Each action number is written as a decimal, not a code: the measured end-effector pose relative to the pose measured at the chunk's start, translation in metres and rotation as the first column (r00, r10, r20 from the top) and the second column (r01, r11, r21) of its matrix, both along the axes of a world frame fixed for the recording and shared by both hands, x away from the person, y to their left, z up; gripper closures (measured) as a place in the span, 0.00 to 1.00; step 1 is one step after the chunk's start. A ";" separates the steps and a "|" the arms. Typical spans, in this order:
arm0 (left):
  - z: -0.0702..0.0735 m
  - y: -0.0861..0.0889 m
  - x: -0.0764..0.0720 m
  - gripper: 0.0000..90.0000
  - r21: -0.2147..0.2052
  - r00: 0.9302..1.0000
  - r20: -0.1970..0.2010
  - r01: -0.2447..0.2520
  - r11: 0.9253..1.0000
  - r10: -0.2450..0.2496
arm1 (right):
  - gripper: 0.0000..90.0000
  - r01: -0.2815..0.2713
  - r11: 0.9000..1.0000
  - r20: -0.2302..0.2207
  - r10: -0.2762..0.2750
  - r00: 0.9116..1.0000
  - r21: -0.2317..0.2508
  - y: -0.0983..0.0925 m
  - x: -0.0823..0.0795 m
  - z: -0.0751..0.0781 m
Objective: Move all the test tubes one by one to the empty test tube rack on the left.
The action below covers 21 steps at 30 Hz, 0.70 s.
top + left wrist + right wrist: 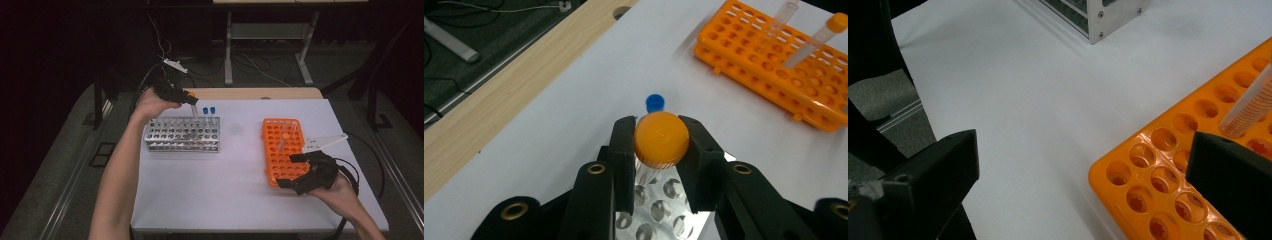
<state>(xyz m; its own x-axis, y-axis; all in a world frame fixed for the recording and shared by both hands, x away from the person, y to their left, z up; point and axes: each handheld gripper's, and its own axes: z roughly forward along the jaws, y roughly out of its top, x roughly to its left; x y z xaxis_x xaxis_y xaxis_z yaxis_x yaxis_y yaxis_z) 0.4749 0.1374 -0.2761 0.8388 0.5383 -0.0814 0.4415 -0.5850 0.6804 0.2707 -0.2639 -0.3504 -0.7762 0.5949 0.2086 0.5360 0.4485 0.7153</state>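
Over the silver metal perforated rack, my left gripper is clamped on an orange-capped clear plastic tube, not seated yet. Two blue-capped tubes are already in that rack. My right gripper hangs wide apart, empty.

L forearm runs up the left side to the far-left part of the bench, hand wrapped round the left gripper, whose fingers are clamped tight w/ almost no gap to spare. R forearm comes in from the bottom right corner, wrist bent inward. Right gripper sits low near the bench's right edge, its fingers spread wide apart.
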 end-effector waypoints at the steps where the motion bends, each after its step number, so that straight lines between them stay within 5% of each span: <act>1: -0.002 -0.001 0.002 0.76 0.007 1.000 0.002 -0.005 1.000 0.005 | 0.00 -0.001 1.000 0.000 0.001 1.000 0.000 0.000 0.000 0.000; 14: -0.019 -0.007 0.016 0.76 -0.014 1.000 0.000 -0.031 0.999 0.031 | 0.00 -0.004 1.000 -0.011 0.004 1.000 0.006 -0.002 0.000 -0.007; 21: -0.025 -0.013 0.018 0.76 0.009 1.000 -0.017 -0.016 1.000 0.016 | 0.00 -0.005 1.000 -0.010 0.005 1.000 0.013 -0.004 0.000 -0.008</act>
